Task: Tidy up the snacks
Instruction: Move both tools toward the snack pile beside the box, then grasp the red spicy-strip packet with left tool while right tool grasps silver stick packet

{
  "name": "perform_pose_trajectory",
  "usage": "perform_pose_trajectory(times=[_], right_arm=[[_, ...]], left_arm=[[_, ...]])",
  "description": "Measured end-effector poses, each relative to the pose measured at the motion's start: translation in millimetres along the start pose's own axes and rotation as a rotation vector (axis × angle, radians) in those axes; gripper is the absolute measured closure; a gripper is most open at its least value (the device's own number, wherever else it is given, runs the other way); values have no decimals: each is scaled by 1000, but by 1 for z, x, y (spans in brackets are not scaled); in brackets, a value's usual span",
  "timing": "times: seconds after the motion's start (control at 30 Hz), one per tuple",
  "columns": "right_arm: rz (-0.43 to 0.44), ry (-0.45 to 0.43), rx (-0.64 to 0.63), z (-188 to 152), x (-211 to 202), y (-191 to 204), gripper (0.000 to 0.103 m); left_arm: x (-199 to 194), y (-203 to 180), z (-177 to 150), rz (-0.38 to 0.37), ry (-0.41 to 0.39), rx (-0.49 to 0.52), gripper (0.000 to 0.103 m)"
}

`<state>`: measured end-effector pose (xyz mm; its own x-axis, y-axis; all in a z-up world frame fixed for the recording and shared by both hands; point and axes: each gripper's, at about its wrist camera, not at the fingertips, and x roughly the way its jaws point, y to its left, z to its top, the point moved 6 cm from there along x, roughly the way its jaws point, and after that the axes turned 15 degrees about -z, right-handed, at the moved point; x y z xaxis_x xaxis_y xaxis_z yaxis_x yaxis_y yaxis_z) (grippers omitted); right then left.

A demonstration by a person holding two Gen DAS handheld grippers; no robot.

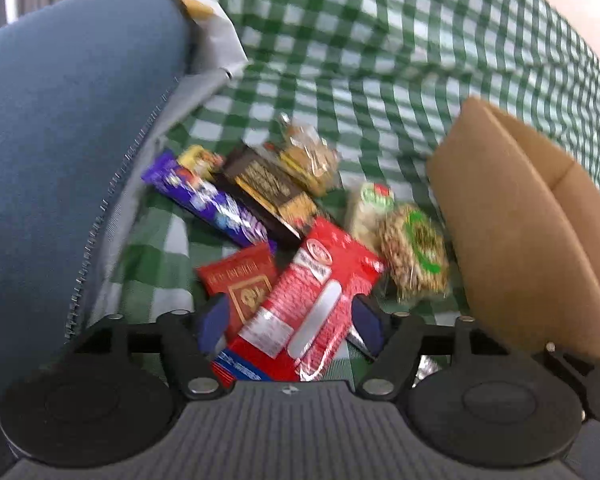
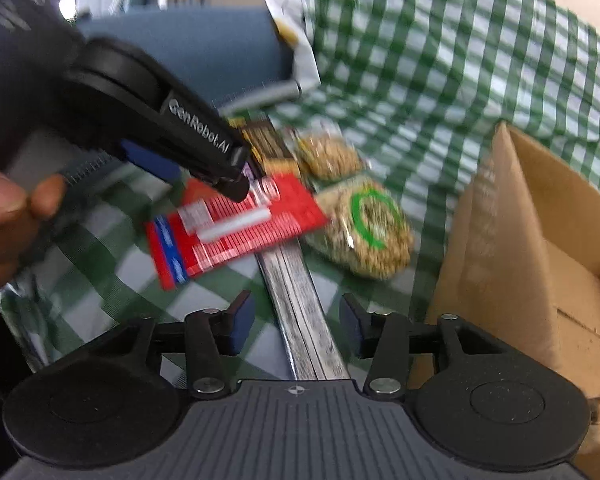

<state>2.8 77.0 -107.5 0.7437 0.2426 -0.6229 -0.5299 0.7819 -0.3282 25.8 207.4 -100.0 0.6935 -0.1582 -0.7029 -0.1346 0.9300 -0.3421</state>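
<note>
On the green checked cloth (image 1: 380, 60) lies a heap of snacks. A red wafer pack (image 1: 312, 300) sits between the pads of my left gripper (image 1: 290, 326), which stands open with no pad visibly pressing on it. Behind it are a small red pack (image 1: 240, 280), a purple bar (image 1: 208, 204), a dark brown pack (image 1: 268, 192) and a round seed cake with a green ring (image 1: 416, 256). In the right wrist view the left gripper's finger (image 2: 204, 148) hovers over the red pack (image 2: 236, 232). My right gripper (image 2: 296, 328) is open astride a long silver wrapper (image 2: 300, 312).
An open cardboard box (image 2: 540, 240) stands at the right, close to the seed cake (image 2: 372, 228). A blue zipped bag (image 1: 60, 140) fills the left. A person's hand (image 2: 4, 216) holds the left gripper. A white wrapper (image 1: 212, 40) lies at the back.
</note>
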Motion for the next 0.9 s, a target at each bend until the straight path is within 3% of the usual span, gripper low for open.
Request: perform_pose_trajectory(times=[0.23,0.4,0.43,0.47,0.6,0.77,0.87,0.9], right_arm=[[-20,63,-13,-5,19,3,54],[-9,93,-9,-9,24,5,55],[-2,93,-7,-9,23,5,57],[8,93,-1,-9,23,5,68],[30,76,5,-9,18,6,76],[41,54,15,-10,7,7,78],[46,64,38,-14,3,6,79],[46,67,43,-15,1,5,79]], left_arm=[[26,0,-9,28,98,23,22],[29,2,-10,55,106,30,23],[28,3,-10,55,106,24,25],[28,4,-10,56,105,20,26],[23,3,-10,45,97,22,39],[12,3,-11,24,69,-33,52],[1,4,-12,14,43,-77,67],[-3,5,-13,7,33,-99,78]])
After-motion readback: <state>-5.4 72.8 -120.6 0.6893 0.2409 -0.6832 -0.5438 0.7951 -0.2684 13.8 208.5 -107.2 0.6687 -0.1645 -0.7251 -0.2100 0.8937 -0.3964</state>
